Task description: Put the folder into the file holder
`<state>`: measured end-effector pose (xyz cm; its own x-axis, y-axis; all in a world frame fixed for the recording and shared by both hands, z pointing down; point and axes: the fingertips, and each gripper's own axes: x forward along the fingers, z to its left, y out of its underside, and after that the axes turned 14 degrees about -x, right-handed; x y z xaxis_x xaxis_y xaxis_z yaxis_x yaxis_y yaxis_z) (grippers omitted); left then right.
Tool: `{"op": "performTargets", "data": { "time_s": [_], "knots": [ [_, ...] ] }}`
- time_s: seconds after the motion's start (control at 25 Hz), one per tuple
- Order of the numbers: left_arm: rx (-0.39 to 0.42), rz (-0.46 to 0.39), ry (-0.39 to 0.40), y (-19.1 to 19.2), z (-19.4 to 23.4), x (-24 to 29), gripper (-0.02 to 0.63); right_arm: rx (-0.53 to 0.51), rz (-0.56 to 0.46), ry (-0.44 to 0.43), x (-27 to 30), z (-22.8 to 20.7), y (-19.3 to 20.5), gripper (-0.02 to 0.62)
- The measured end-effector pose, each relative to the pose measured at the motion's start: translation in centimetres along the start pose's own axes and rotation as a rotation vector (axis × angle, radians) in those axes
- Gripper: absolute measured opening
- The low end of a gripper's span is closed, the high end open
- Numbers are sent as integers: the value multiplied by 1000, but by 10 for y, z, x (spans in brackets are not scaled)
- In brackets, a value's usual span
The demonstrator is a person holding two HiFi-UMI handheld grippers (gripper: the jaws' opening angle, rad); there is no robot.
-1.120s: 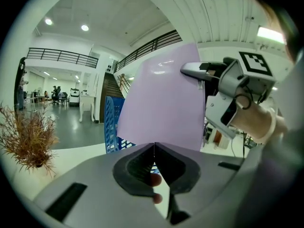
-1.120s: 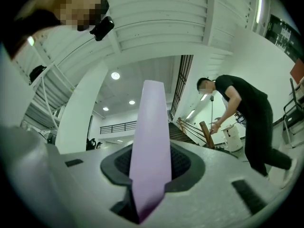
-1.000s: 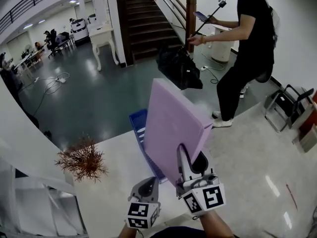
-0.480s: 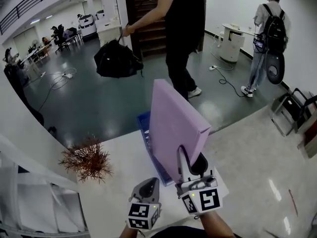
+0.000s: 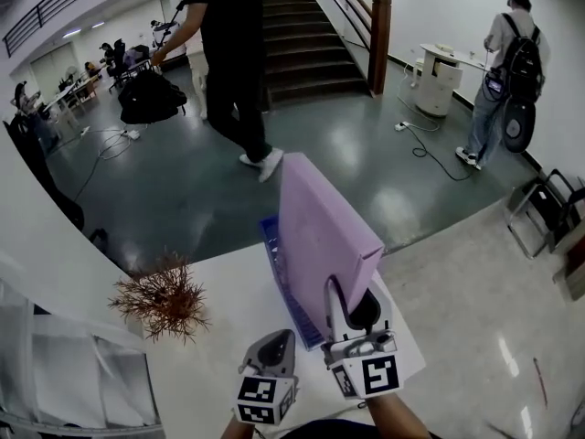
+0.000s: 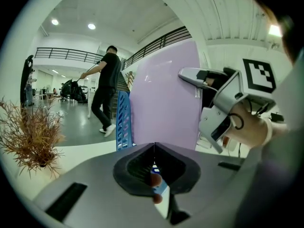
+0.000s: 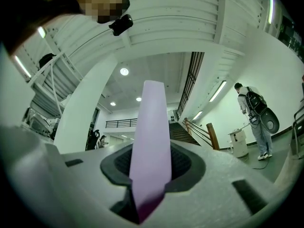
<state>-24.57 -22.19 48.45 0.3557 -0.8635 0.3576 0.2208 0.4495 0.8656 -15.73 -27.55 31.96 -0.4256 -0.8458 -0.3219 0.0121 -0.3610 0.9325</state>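
A purple folder (image 5: 320,231) stands upright on edge over the blue slotted file holder (image 5: 271,245), and its lower part hides most of the holder. My right gripper (image 5: 352,311) is shut on the folder's near lower corner. In the right gripper view the folder (image 7: 152,137) rises edge-on from between the jaws. My left gripper (image 5: 271,355) hangs shut and empty just left of the right one, near the table's front. The left gripper view shows the folder (image 6: 164,103) beside the holder (image 6: 122,122), beyond the left gripper (image 6: 153,148).
A dried brown plant (image 5: 160,298) stands on the white table (image 5: 219,309) to the left. Beyond the table's far edge a person in black (image 5: 228,53) walks with a bag on the dark floor. Another person (image 5: 507,71) stands far right, near a folding chair (image 5: 539,213).
The folder and my right gripper have come down a little over the blue holder. The person in black has walked from right to left across the floor.
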Motion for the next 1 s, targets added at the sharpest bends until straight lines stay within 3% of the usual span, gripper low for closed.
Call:
{"op": "performTargets", "data": {
  "time_s": [0.44, 1.0],
  "knots": [
    [-3, 21, -31, 3, 9, 5, 5, -37, -33, 19, 6, 8, 9, 130],
    [3, 45, -30, 8, 7, 11, 5, -73, -64, -41, 1, 13, 24, 132]
  ]
}}
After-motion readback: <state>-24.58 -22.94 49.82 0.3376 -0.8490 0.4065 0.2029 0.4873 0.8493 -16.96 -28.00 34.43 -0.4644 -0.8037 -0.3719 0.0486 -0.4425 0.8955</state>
